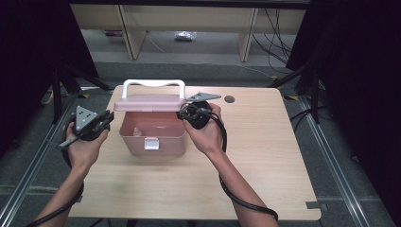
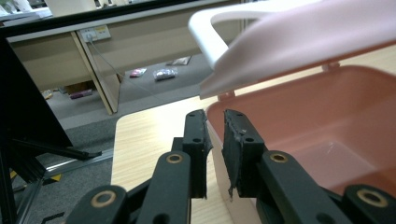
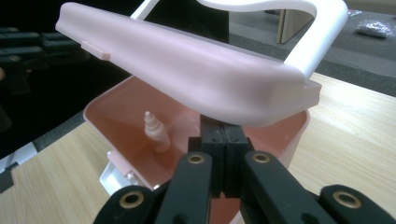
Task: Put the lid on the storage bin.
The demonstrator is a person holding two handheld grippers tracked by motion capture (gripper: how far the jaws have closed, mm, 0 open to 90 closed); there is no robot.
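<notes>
One pink box [image 1: 152, 135] sits on a light wood-grain table [image 1: 265, 156], near its far left part, lid [image 1: 149, 102] raised partway with a white handle [image 1: 153, 85] on top. No readable writing or brand on box, lid or grippers. One small pale bottle [image 3: 156, 133] stands inside the box; one white latch [image 1: 151, 143] hangs on its front wall. Round grommet hole [image 1: 230, 99] in the table, right of the box. Grey floor around the table, beige desk legs [image 1: 132, 33] beyond the box, cables [image 1: 274, 42] on the floor. Left gripper [image 2: 214, 140] just left of the box, jaws slightly apart straddling its left wall, not pressing. Right gripper [image 3: 222, 140] at the box's right edge, jaws pressed together under the lid, nothing visibly pinched.
</notes>
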